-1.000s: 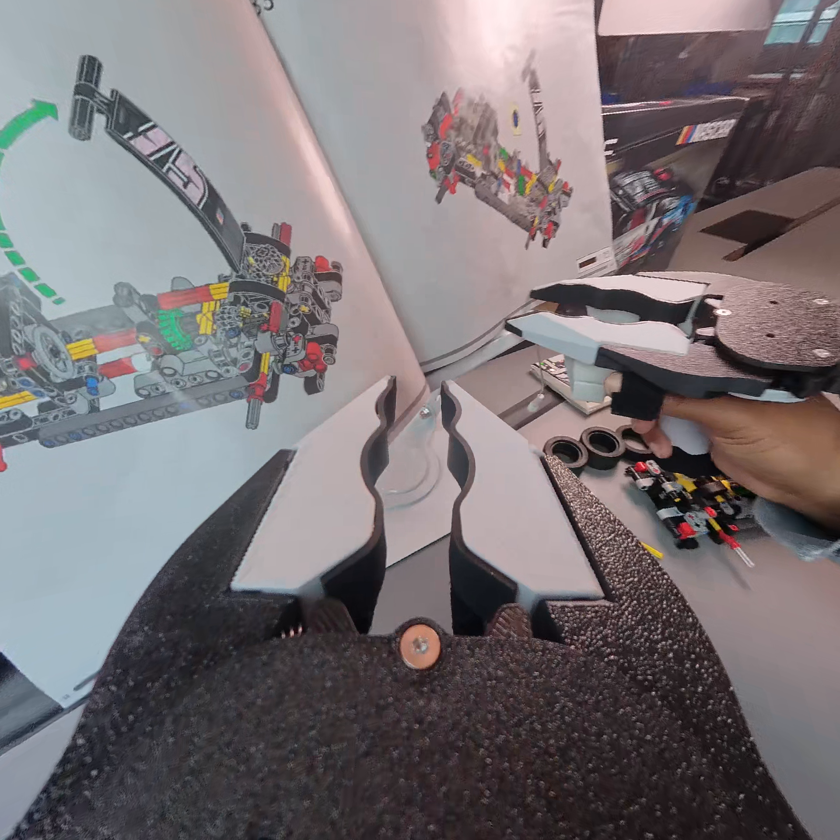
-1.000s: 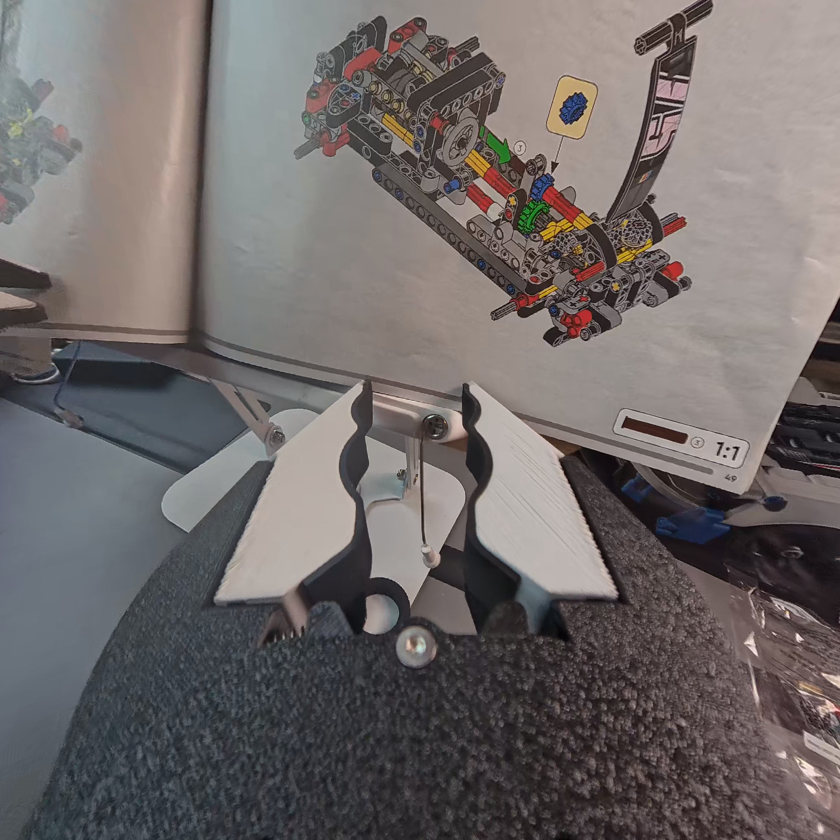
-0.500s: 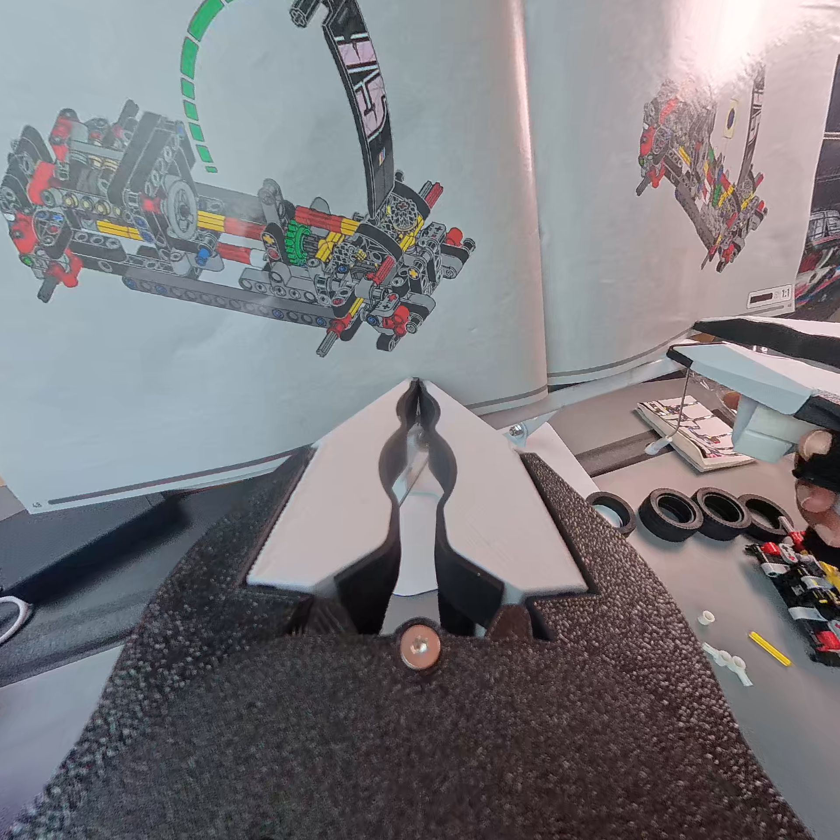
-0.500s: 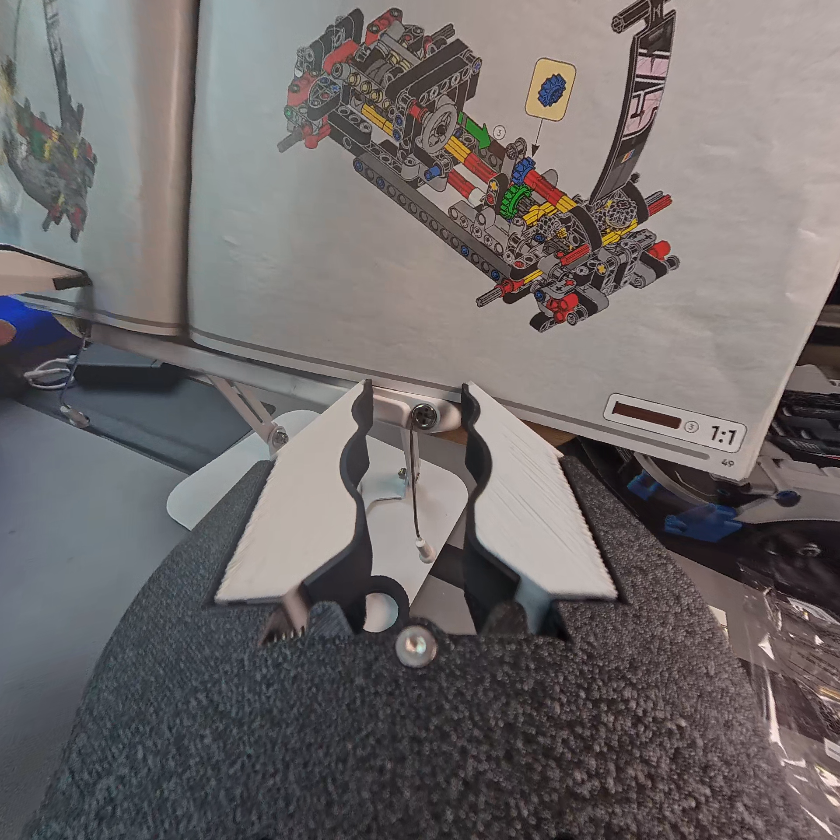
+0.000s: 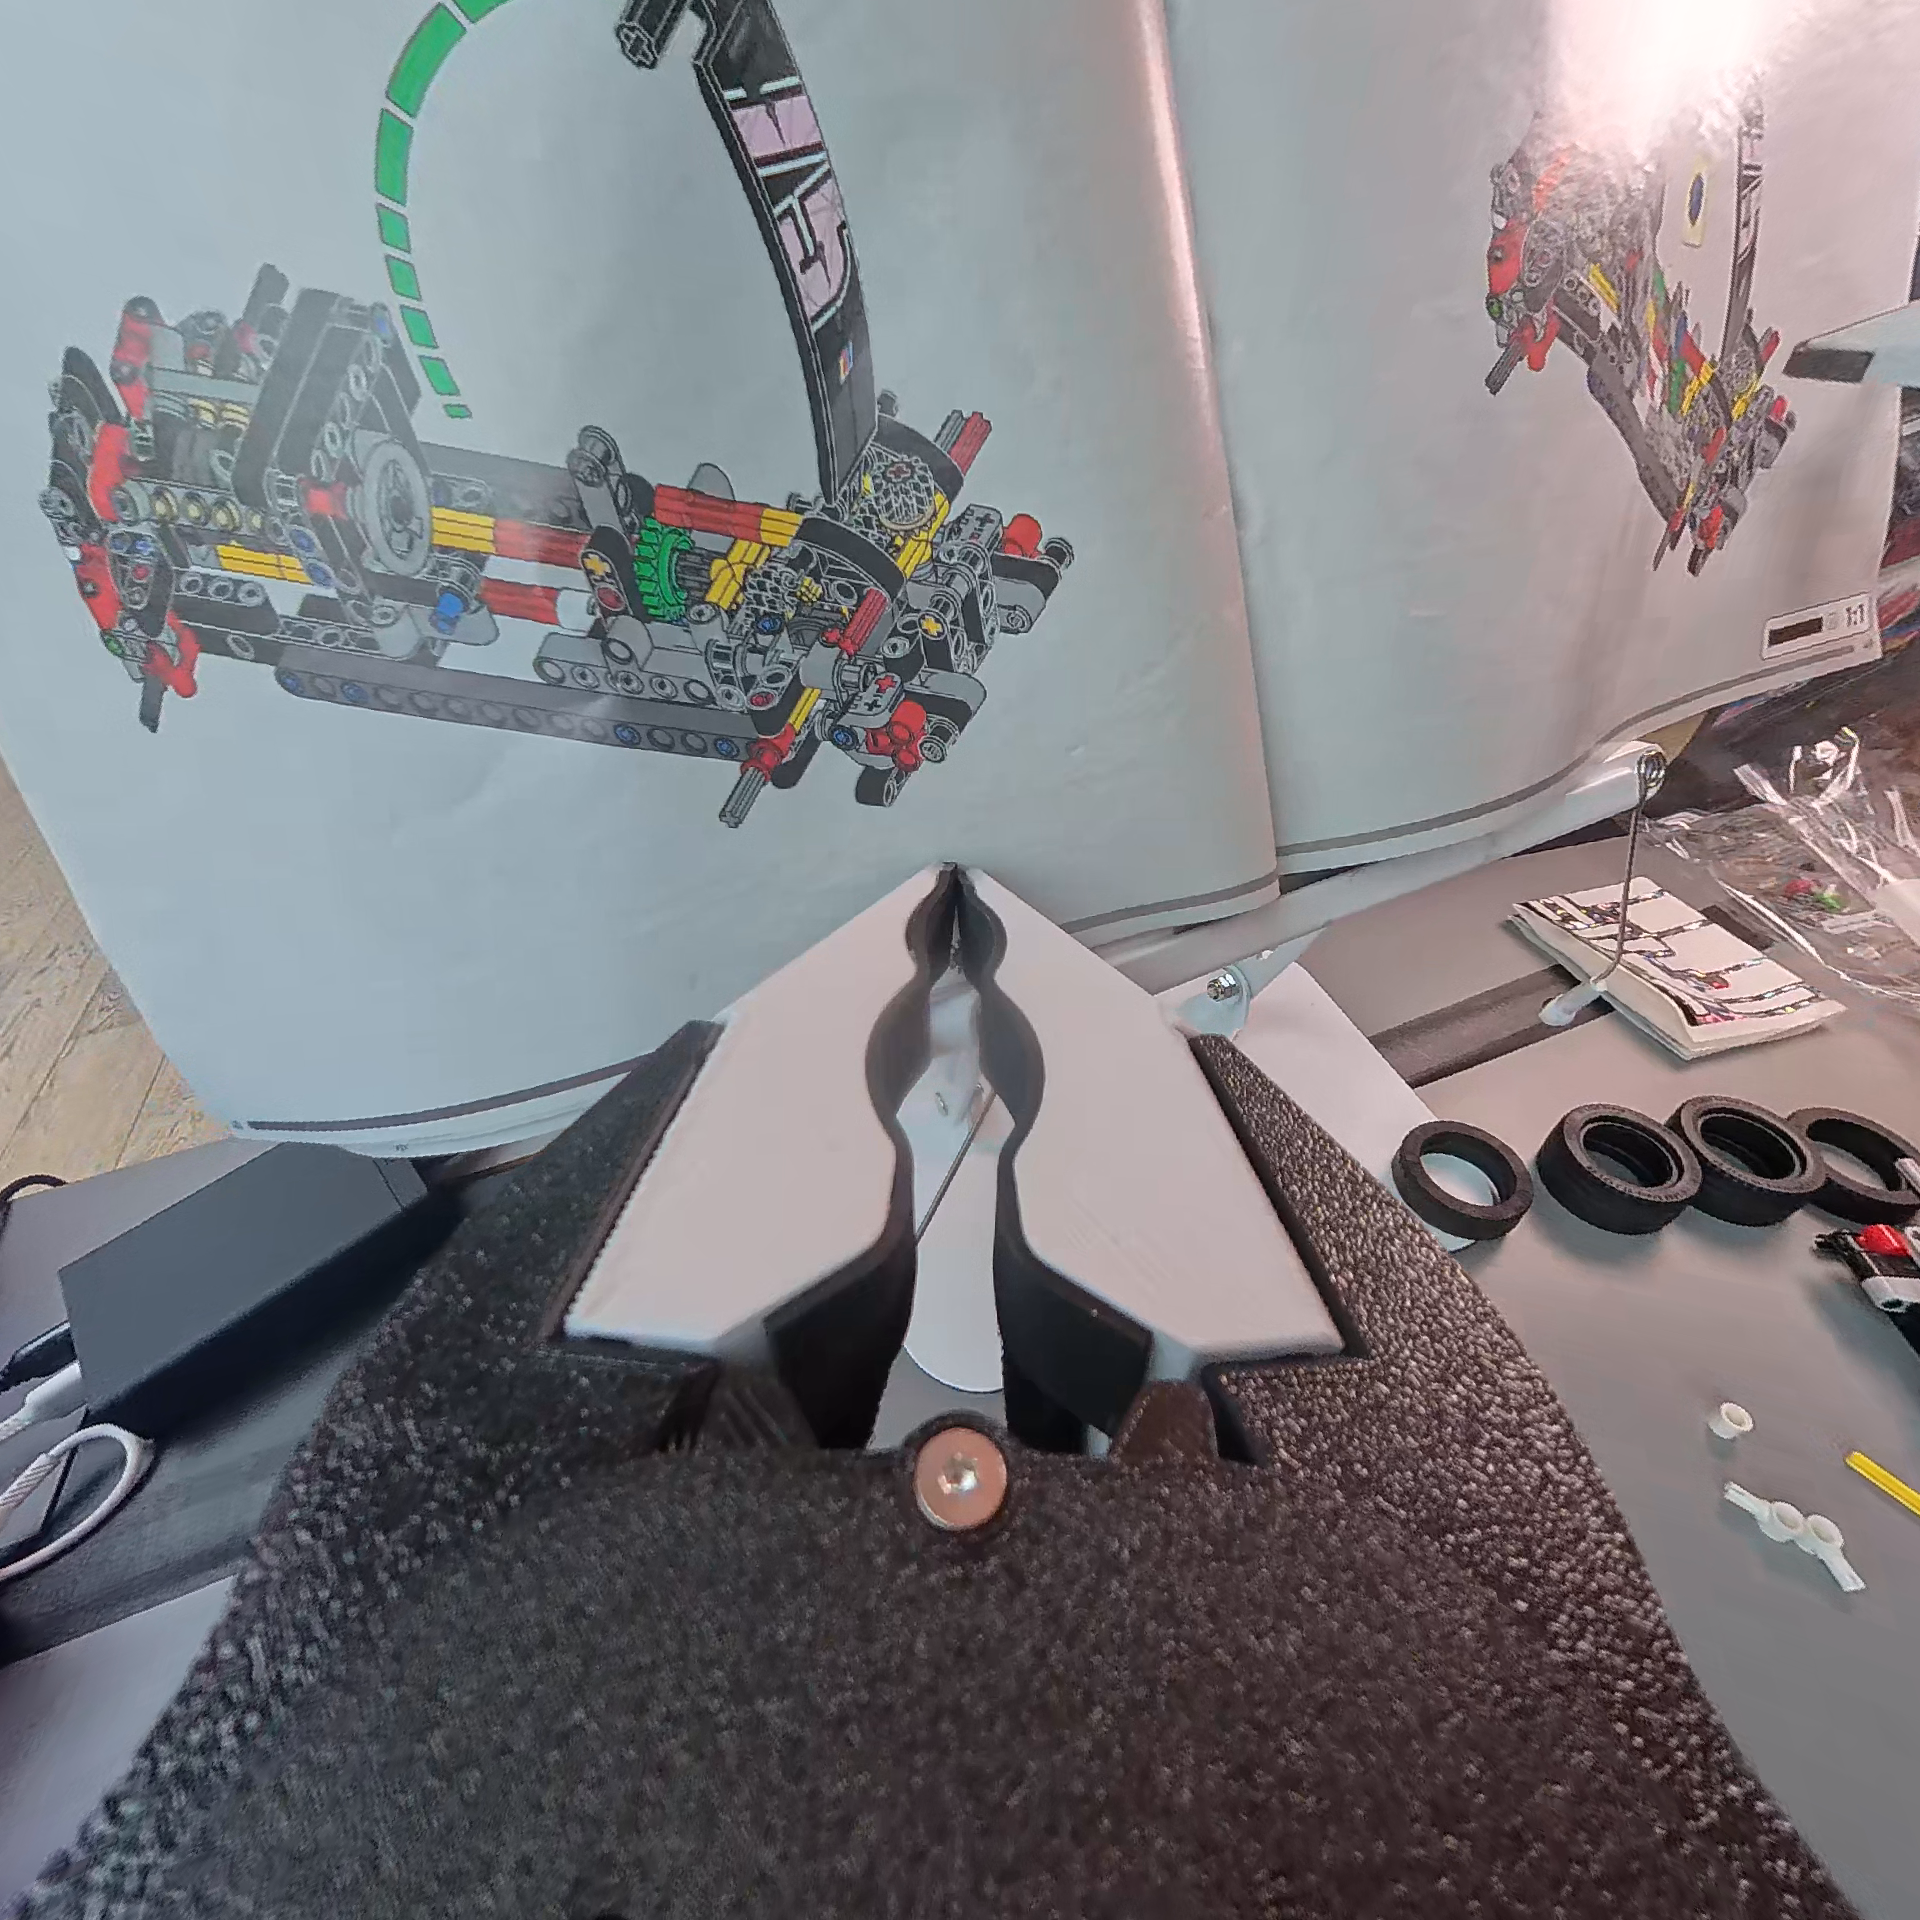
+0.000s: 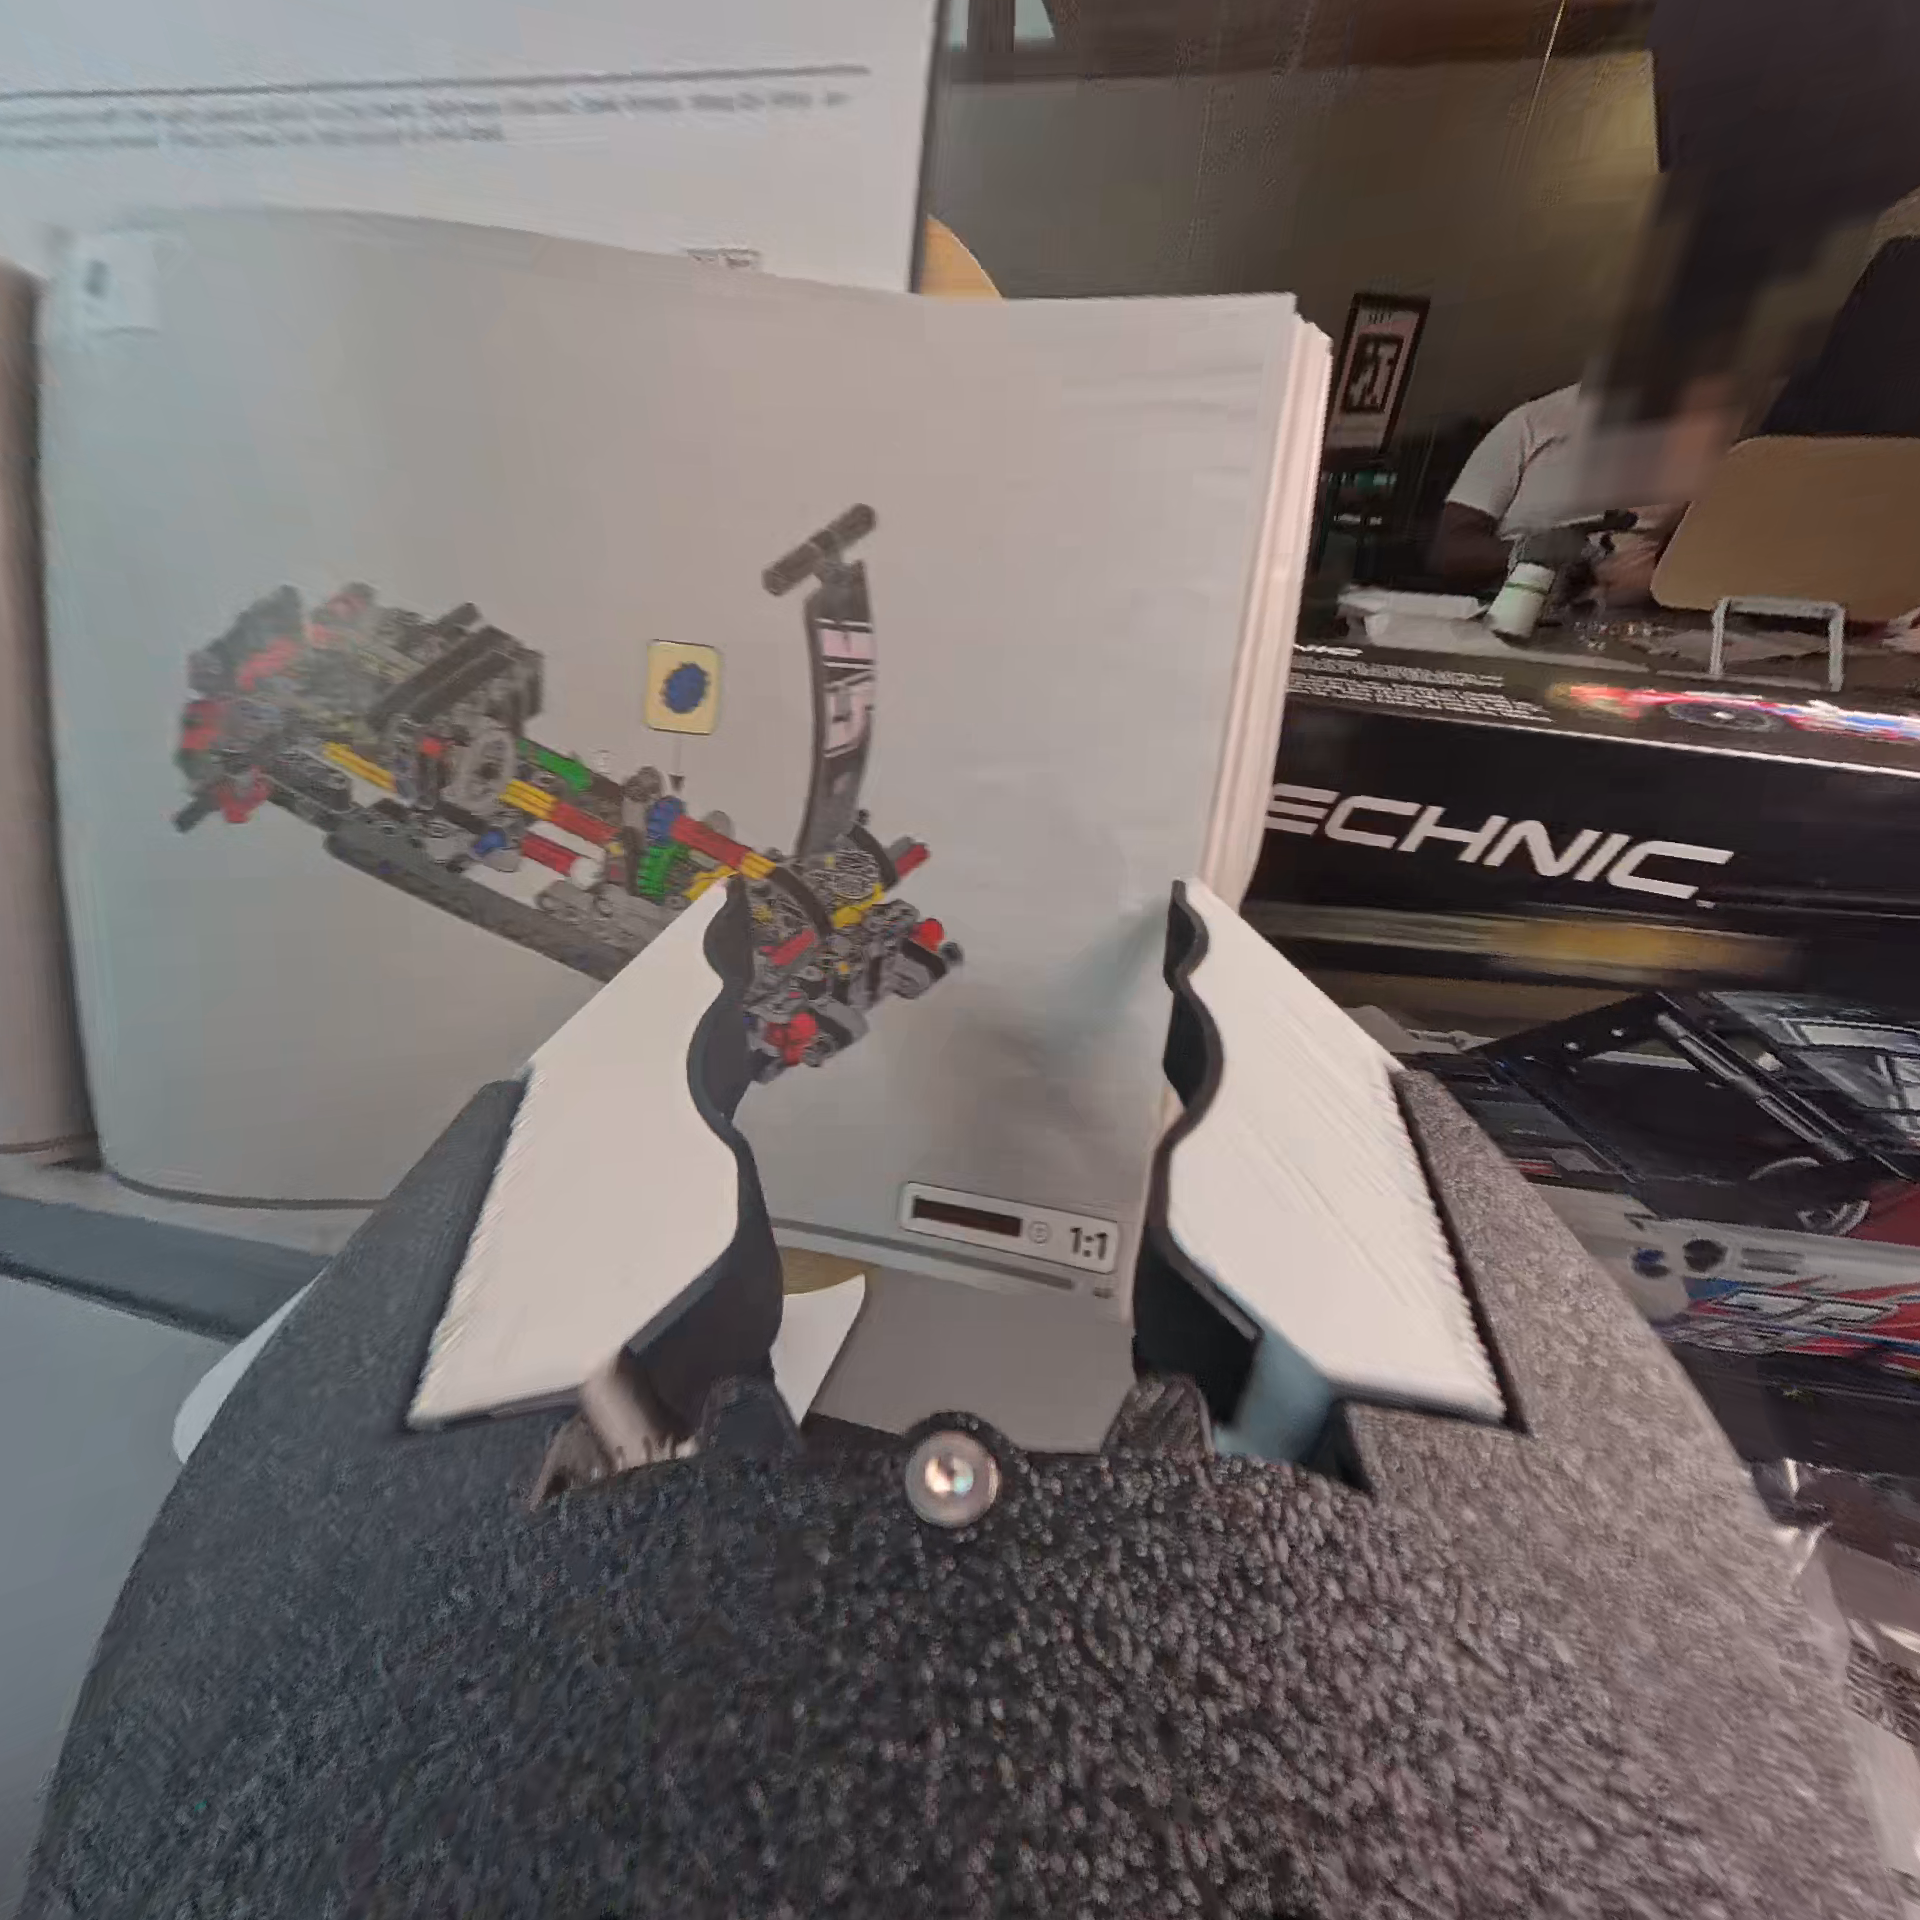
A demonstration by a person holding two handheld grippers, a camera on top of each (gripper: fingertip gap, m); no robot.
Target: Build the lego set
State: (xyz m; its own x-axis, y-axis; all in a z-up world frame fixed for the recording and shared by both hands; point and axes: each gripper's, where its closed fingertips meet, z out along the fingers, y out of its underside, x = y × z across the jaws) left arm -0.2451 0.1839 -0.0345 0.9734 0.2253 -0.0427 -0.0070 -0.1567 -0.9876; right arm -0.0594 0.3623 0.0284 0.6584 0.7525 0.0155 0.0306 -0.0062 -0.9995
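Note:
The open instruction booklet stands on a white stand and fills the left wrist view. My left gripper is shut and empty, with its tips close to the bottom of the left page. My right gripper is wide open and empty, in front of the lower right of the booklet's right page; that view is blurred. Its tip shows at the right edge of the left wrist view. Several black tyres and a part-built lego piece lie on the grey table to the right.
Small white pins and a yellow axle lie at the right. A small folded sheet and plastic bags lie behind the tyres. A black power brick is at the left. The black set box stands right of the booklet; a person sits beyond it. The left gripper is farther from the part-built lego piece, some 35 cm, than the right, some 25 cm.
My left gripper went from slightly open to shut and swung left, closer to the left page. My right gripper opened wide and moved up and to the right, bringing the box into view.

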